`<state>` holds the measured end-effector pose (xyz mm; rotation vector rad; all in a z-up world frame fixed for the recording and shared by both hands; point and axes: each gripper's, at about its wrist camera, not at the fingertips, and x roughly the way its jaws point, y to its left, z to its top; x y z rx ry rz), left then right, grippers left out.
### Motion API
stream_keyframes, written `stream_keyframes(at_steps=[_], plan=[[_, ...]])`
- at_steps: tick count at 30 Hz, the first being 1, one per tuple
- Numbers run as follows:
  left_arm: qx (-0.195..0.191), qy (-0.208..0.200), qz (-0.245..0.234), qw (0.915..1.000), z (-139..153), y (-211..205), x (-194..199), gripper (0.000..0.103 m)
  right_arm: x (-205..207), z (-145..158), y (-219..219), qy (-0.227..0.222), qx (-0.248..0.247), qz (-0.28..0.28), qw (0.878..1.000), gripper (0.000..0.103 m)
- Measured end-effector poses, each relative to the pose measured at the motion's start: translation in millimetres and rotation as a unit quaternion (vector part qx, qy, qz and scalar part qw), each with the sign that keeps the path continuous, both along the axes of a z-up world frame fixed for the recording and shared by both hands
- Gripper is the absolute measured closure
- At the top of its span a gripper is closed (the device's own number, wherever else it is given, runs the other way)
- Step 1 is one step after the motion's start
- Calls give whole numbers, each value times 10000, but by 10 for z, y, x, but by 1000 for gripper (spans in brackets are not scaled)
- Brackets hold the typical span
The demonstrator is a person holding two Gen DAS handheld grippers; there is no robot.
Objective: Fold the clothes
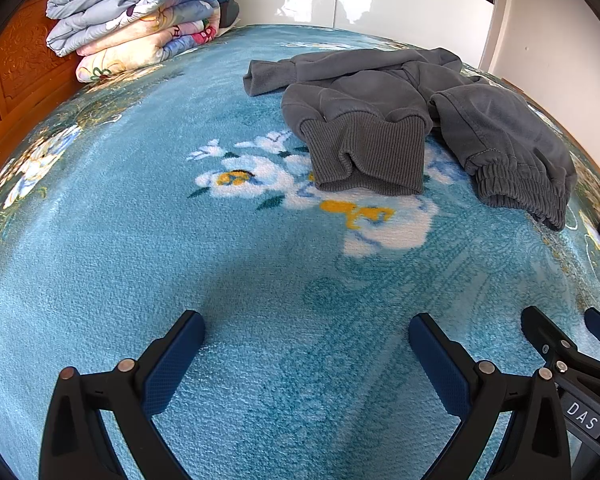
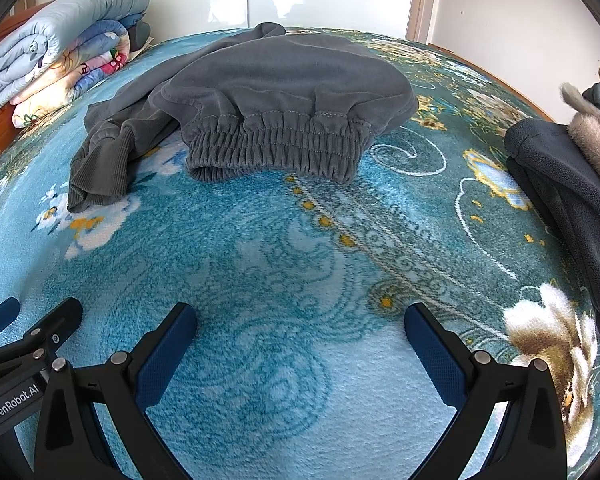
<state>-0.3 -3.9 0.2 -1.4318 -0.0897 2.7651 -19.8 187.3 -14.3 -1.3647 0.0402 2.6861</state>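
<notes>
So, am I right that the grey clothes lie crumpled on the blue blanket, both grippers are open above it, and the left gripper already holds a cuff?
Not quite: the left gripper holds nothing. The left wrist view shows it open over bare blanket, short of the clothes. The right gripper is open too.

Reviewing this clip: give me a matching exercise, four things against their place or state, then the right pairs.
1. grey garment
2. folded quilts
3. left tool
4. dark fleece

A. open, holding nothing
B. stacked at the far left by the wooden headboard
C. crumpled mid-bed, elastic waistband toward the camera
D. at the right edge of the right wrist view

Pairs: 1-C, 2-B, 3-A, 4-D
</notes>
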Motion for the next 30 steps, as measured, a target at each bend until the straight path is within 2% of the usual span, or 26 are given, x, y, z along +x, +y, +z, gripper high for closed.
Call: stream_keyframes(at_steps=[30], plan=[[-3,30,4,10000,-12,12,4,0,14,-3,-2,14,32,-2,10000,0]])
